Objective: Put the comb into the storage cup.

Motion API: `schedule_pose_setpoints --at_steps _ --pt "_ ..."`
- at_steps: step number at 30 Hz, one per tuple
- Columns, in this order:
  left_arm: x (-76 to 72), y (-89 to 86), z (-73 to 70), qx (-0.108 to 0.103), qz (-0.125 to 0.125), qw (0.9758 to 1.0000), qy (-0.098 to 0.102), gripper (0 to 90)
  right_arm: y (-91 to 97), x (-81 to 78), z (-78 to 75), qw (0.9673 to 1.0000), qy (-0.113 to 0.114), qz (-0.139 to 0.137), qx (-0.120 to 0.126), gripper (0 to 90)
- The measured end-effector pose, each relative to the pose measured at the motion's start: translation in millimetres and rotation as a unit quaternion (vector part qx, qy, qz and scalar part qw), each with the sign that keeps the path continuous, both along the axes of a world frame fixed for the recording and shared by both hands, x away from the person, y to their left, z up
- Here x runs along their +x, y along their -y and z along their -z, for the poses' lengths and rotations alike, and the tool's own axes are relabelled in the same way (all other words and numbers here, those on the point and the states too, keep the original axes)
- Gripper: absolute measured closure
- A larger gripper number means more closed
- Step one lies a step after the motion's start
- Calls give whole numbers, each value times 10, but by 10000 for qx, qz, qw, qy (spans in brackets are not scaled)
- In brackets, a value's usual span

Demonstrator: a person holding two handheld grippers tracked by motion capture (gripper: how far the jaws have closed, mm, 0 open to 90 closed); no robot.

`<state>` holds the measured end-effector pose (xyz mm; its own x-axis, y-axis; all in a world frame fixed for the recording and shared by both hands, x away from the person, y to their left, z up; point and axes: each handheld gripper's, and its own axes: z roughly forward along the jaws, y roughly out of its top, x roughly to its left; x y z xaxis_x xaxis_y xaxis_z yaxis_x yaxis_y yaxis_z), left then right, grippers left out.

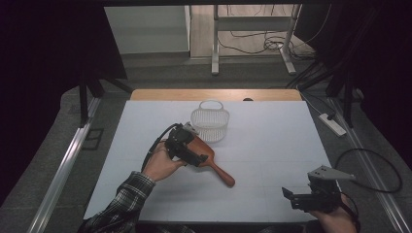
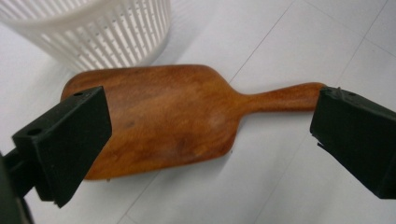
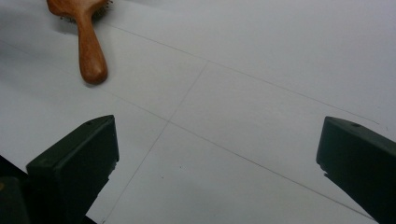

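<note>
A wooden hairbrush (image 1: 221,172) lies flat on the white table (image 1: 272,141), its broad head toward the basket and its handle pointing to the near right. My left gripper (image 1: 197,154) hovers just over the head, open. In the left gripper view the brush (image 2: 177,116) lies lengthwise between the two wide-apart jaws of the left gripper (image 2: 210,128), neither jaw touching it. My right gripper (image 1: 293,199) rests near the table's front right corner, open and holding nothing. In the right gripper view the brush handle (image 3: 88,46) lies far off at the upper left, beyond the right gripper (image 3: 219,158).
A white slatted plastic basket (image 1: 210,124) with a handle stands just behind the brush head, close to the left gripper; its wall (image 2: 93,28) shows in the left gripper view. A power strip (image 1: 333,124) and cables lie on the floor to the right.
</note>
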<state>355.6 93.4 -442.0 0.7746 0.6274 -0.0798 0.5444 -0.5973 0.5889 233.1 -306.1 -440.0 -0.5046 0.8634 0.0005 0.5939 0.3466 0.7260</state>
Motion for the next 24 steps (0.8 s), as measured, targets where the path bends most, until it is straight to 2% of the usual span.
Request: schedule_pose_setpoints --at_steps 9,16,20,24 --pt "107 158 33 69 129 9999 -39 0 -1 2 2 10000 -8 -15 -17 0" --pt "177 295 64 244 212 9994 -72 8 -4 4 4 10000 -13 -25 -29 0" --pt "206 343 85 396 197 9990 -10 106 -5 4 5 10000 -25 -47 -27 0" --pt "244 365 96 463 146 9988 33 292 -10 3 5 10000 -28 -63 -48 0"
